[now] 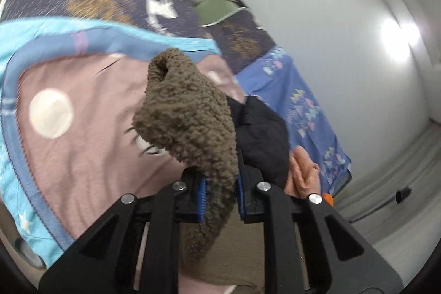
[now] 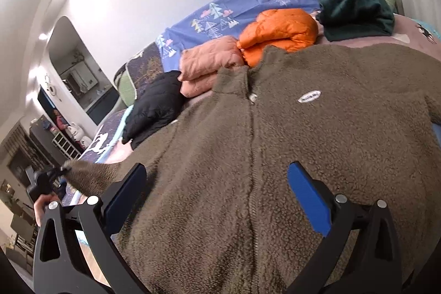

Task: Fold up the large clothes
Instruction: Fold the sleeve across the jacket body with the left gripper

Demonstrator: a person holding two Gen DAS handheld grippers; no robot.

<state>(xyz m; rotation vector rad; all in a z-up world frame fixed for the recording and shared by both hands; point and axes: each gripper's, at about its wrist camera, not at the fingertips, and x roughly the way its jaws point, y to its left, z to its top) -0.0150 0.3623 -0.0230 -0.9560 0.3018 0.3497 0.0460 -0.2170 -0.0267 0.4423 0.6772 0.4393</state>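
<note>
A brown fleece jacket [image 2: 275, 142] lies front up on the bed, zipper closed, white logo patch on its chest. My left gripper [image 1: 220, 197] is shut on the jacket's sleeve [image 1: 187, 112] and holds it lifted above the bed; it also shows at the left of the right wrist view [image 2: 59, 175] with the sleeve stretched toward it. My right gripper [image 2: 217, 192] is open, its fingers spread just above the jacket's lower front, holding nothing.
Folded clothes lie along the far side of the bed: a black jacket [image 2: 154, 112], a pink one [image 2: 209, 59], an orange puffer [image 2: 278, 32] and a dark green garment [image 2: 355, 10]. A pink and blue bedcover [image 1: 82, 128] lies under the jacket. A white wall is behind.
</note>
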